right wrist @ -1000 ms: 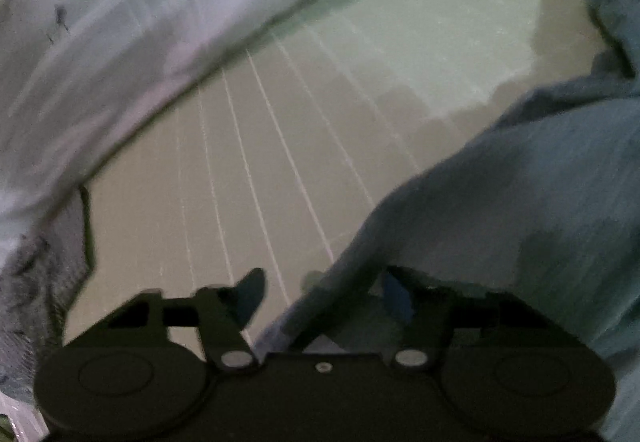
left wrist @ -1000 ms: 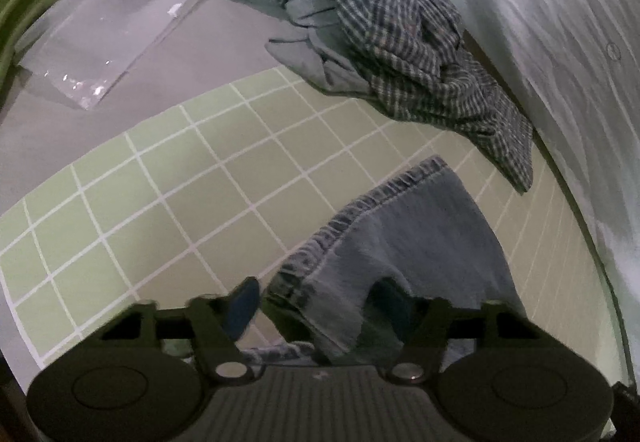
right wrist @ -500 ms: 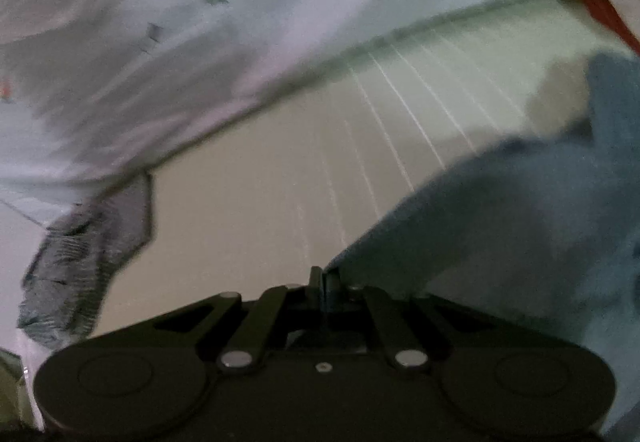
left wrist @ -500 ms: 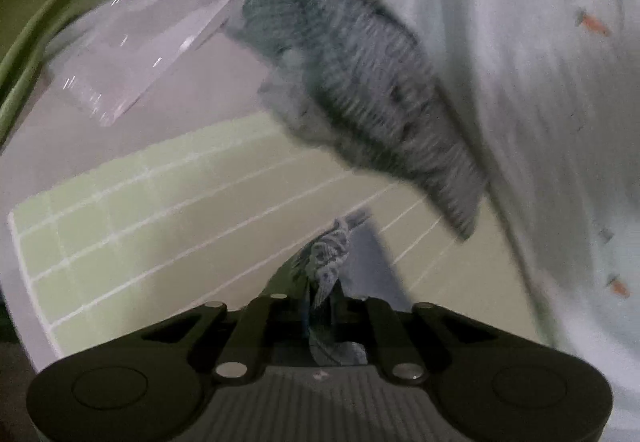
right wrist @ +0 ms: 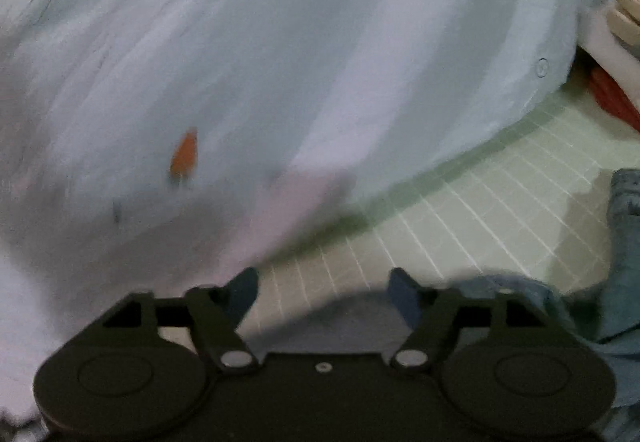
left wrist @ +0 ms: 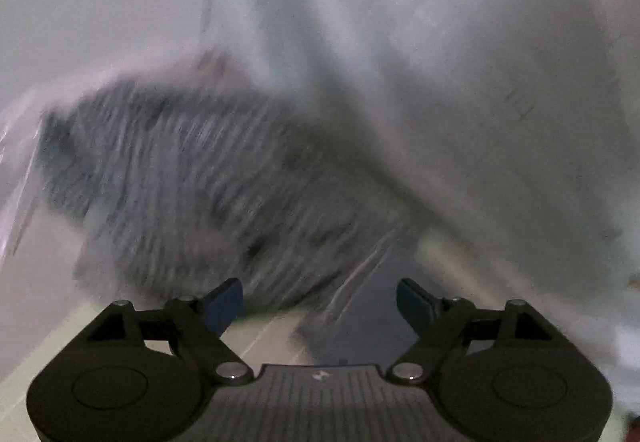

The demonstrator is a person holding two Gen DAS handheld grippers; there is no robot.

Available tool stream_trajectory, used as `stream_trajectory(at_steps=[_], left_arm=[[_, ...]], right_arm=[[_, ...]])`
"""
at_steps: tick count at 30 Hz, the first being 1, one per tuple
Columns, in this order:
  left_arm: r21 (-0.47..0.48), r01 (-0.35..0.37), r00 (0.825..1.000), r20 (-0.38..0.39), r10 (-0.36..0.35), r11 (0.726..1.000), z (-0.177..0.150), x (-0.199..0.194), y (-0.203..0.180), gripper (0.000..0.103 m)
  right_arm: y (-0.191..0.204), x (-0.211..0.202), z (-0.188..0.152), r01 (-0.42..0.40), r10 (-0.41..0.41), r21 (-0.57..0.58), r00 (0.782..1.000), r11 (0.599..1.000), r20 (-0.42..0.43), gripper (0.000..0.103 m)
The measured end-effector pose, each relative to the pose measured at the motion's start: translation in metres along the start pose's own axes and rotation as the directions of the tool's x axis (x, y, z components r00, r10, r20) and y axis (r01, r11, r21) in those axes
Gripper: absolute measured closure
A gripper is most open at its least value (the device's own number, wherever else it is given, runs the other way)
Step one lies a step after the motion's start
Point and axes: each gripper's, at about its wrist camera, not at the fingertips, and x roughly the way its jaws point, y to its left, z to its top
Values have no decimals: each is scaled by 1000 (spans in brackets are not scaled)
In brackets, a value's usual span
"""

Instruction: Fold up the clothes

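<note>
Lying on green grid mat (right wrist: 500, 209): denim garment (right wrist: 624, 242), checked shirt (left wrist: 192, 177).

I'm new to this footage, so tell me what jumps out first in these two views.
A pale blue sheet with small orange carrot prints fills the upper part of both views. In the left view a blurred dark checked shirt lies just beyond the open left tongs. In the right view, blue denim lies at the right edge of the green grid mat.
</note>
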Motion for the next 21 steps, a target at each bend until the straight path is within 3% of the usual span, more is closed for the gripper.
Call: stream_trajectory(at_steps=[4, 7, 11, 13, 16, 18, 21], left_arm=[[-104, 25, 994, -101, -35, 994, -28, 32, 18, 20], [-67, 31, 994, -103, -38, 997, -34, 51, 7, 20], [9, 37, 993, -113, -35, 999, -37, 73, -11, 21], [28, 42, 991, -125, -38, 999, -39, 82, -16, 32], [34, 29, 993, -111, -25, 999, -39, 88, -19, 58], [53, 11, 994, -107, -5, 999, -39, 91, -20, 95], [35, 5, 996, -87, -2, 999, -40, 89, -11, 99]], right_arm=[[-22, -4, -54, 88, -91, -38, 989, 995, -117, 28], [-36, -11, -76, 101, -99, 1, 979, 995, -179, 28], [-38, -24, -90, 133, -134, -17, 972, 991, -192, 28], [-38, -29, -89, 150, -153, -31, 971, 988, -185, 28], [-40, -35, -87, 171, -176, -43, 970, 984, -167, 28], [-41, -35, -82, 185, -191, -51, 968, 981, -161, 28], [-40, -31, -78, 198, -205, -55, 965, 979, -166, 28]])
